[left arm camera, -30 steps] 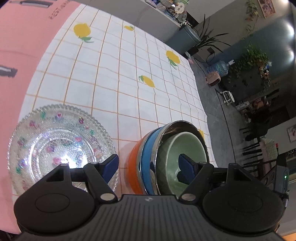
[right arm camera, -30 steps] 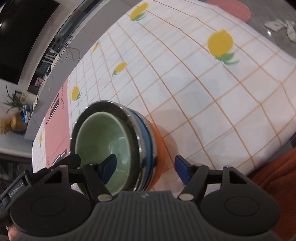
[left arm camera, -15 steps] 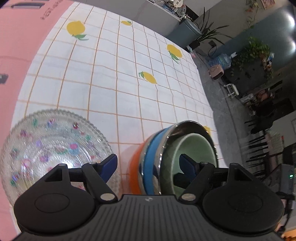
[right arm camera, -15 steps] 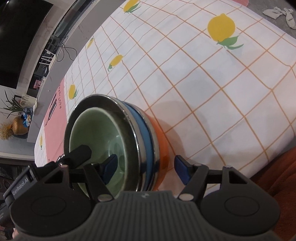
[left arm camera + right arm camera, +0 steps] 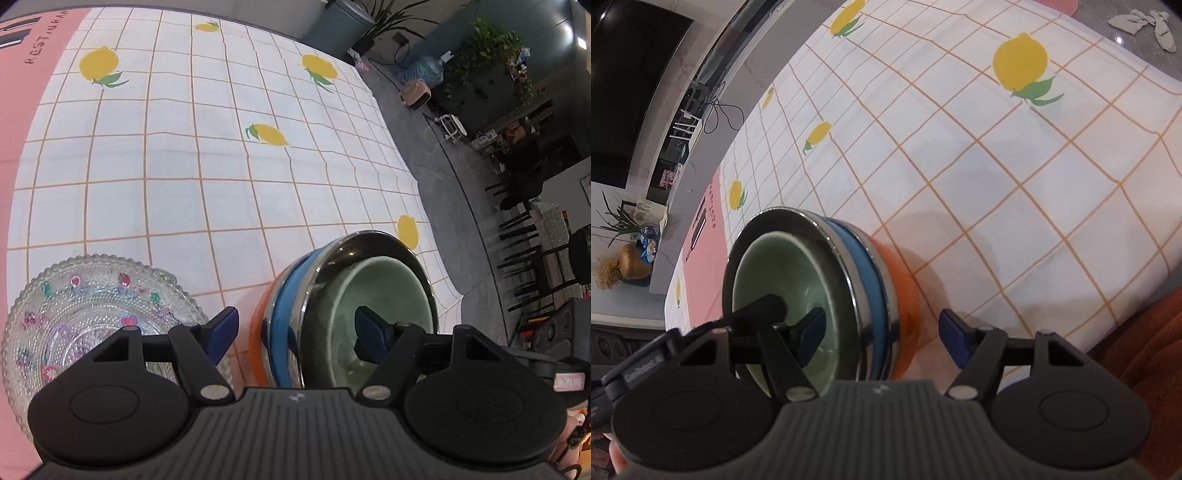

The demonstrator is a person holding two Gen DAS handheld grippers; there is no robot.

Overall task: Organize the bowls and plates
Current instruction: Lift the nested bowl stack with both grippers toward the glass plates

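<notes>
Bowls point(image 5: 354, 306) farther from plate point(image 5: 92, 317).

Home: lemon tablecloth point(image 5: 221, 177), houseplants point(image 5: 491, 44), television point(image 5: 624, 92).

Left wrist view: looks forward and down along the left gripper point(image 5: 297, 332) from close above the tablecloth point(image 5: 207, 173), facing its far edge and the room beyond. Right wrist view: looks along the right gripper point(image 5: 882, 332) from the opposite side, toward the far corner. Both views share the nested bowl stack point(image 5: 354, 310) point(image 5: 820, 295), seen at close range.
</notes>
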